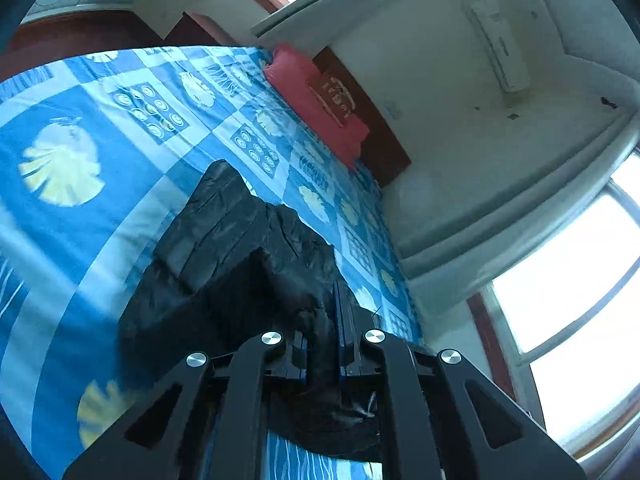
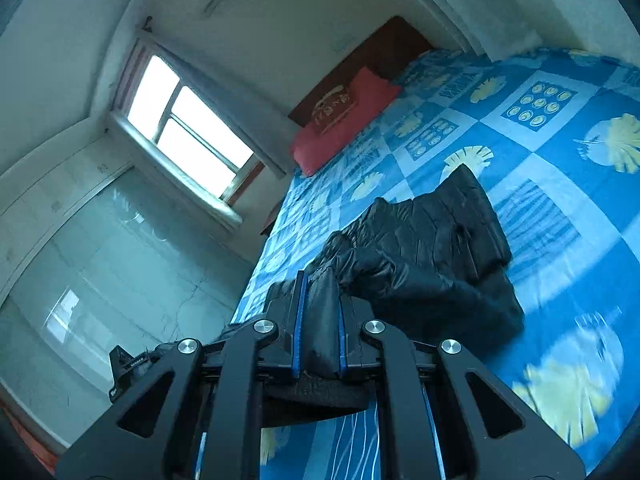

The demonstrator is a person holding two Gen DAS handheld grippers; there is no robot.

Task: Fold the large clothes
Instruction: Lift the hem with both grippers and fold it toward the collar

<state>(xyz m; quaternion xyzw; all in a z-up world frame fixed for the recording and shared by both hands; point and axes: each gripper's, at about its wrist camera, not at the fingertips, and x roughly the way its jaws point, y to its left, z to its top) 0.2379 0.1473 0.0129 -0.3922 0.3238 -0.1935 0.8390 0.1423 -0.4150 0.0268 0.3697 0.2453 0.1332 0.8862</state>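
Note:
A black padded jacket (image 1: 224, 240) lies crumpled on the blue patterned bed sheet (image 1: 60, 216). My left gripper (image 1: 322, 320) is shut on a bunch of the jacket's fabric at its near edge. In the right wrist view the same jacket (image 2: 432, 248) lies partly folded on the sheet (image 2: 560, 216). My right gripper (image 2: 322, 312) is shut on another bunch of the jacket's near edge, with fabric pinched between the blue pads (image 2: 298, 320). Both grippers hold the fabric a little above the bed.
A red pillow (image 1: 316, 100) lies at the head of the bed against a dark wooden headboard (image 2: 384, 52). The bed's side edge runs near a wall with windows (image 2: 188, 132). A white wardrobe (image 2: 80, 248) stands beyond the edge. The left gripper's body (image 2: 128, 364) shows at lower left.

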